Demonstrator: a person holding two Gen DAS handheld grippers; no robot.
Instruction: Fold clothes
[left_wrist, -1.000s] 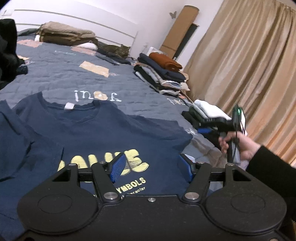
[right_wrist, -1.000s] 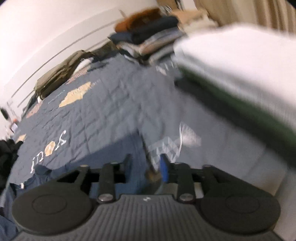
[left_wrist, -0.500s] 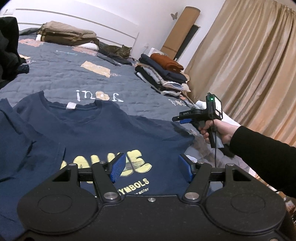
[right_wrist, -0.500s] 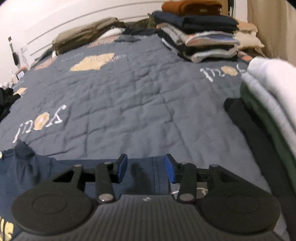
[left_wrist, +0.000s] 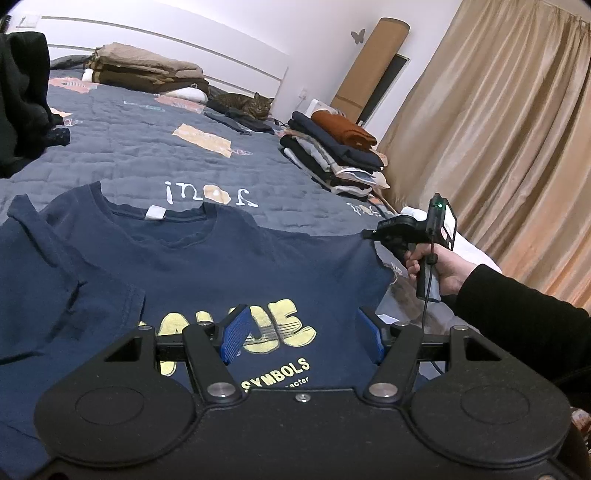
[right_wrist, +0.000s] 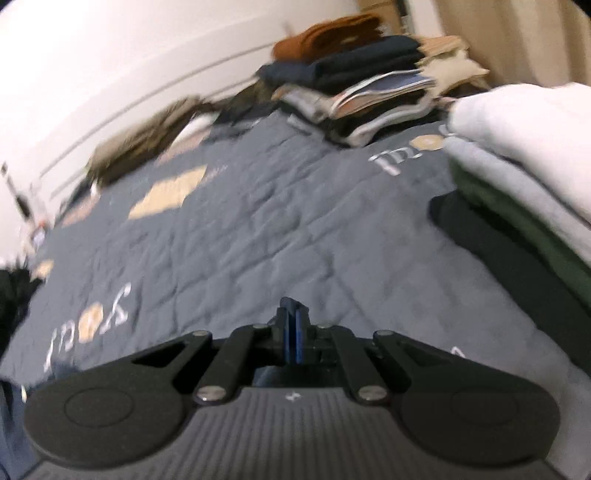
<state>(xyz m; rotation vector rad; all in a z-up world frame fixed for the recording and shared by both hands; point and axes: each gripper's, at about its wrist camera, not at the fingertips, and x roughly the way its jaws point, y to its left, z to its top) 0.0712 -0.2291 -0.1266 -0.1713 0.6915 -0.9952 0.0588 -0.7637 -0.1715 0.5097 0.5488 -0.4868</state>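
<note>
Dim indoor light, fisheye-bent edges; right wrist view smeared by motion blur.

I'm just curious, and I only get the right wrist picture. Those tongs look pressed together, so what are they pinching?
Observer: The left wrist picture shows the right tongs at the sleeve corner of a navy T-shirt spread on the bed. They seem to pinch that corner.
Visitor: And the other tongs?
Observer: The left tongs are open, hovering over the shirt's yellow print and holding nothing.
Visitor: Anything else I'm missing?
Observer: A tabby cat lies near the headboard.
</note>
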